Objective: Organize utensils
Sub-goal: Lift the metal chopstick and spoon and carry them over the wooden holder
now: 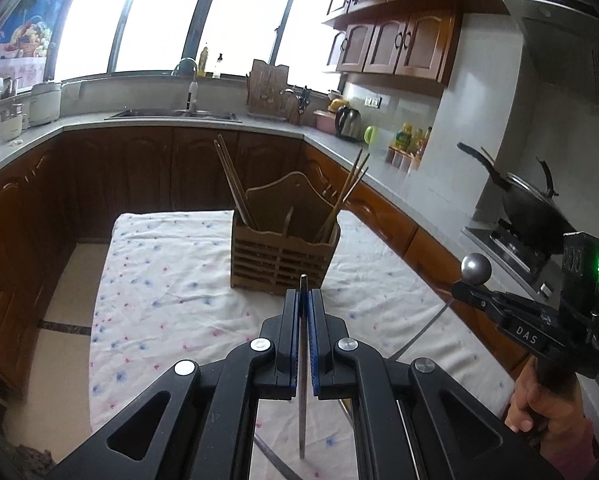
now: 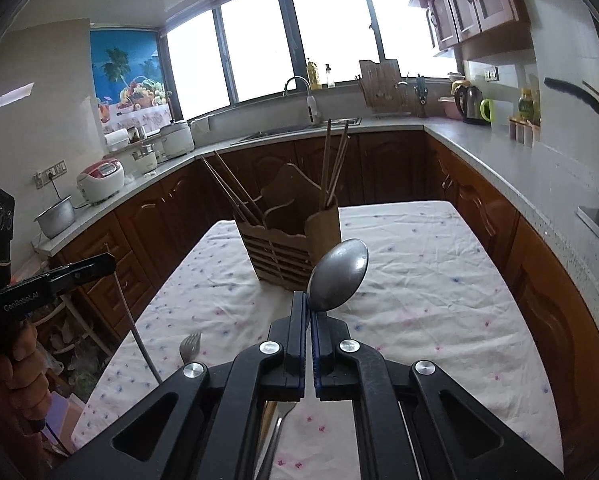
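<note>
Utensil holder (image 1: 285,250): standing mid-desk (image 1: 159,280) on the flowered cloth, already carrying chopsticks (image 1: 233,184) in both outer compartments.
Spoon (image 2: 338,275): being held above the desk, bowl up, by the right tongs (image 2: 310,312), clamped on its neck.
Fork (image 2: 190,347): being pinched at its handle by the left tongs (image 1: 304,300).
Progress: both are waiting to be slotted in.

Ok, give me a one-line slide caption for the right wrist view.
Right hand-held gripper shut on a dull metal spoon, bowl up, before the slatted wooden utensil holder on the floral tablecloth.
</note>
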`<state>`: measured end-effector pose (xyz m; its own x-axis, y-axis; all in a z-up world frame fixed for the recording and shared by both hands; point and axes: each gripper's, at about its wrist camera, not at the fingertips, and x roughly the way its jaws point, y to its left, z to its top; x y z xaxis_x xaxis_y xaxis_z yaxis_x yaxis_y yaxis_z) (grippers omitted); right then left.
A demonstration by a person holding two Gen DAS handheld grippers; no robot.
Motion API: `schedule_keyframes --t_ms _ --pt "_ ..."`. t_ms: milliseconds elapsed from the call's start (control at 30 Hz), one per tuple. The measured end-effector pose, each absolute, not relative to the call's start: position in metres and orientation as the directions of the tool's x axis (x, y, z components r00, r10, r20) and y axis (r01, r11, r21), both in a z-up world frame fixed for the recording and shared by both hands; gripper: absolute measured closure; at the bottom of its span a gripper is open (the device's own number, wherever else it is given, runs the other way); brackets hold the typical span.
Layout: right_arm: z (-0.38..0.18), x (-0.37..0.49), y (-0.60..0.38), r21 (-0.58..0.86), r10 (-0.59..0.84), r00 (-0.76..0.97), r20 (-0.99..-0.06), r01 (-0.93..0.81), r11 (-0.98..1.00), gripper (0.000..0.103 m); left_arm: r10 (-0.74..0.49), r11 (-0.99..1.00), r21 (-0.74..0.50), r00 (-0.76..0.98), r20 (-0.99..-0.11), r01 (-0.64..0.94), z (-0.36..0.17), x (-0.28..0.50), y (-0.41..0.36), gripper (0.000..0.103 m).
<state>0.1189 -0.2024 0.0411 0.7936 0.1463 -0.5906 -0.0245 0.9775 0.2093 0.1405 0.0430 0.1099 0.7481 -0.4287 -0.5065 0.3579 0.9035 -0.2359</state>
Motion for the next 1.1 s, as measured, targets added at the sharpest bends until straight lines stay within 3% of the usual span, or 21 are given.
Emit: schedule_keyframes --t_ms 667,1100 --pt "0.062 0.131 -0.203 0.196 0.139 0.836 -0.531 -0.039 0.98 0.101 -0.412 0.909 -0.254 0.804 -0.428 0.331 0.124 0.153 0.061 0.101" --pt "0.08 0.158 -0.202 0.151 0.111 0.863 -0.492 -0.041 0.988 0.101 -0.398 0.911 -0.254 0.855 -0.332 0.325 0.14 0.186 0.064 0.101"
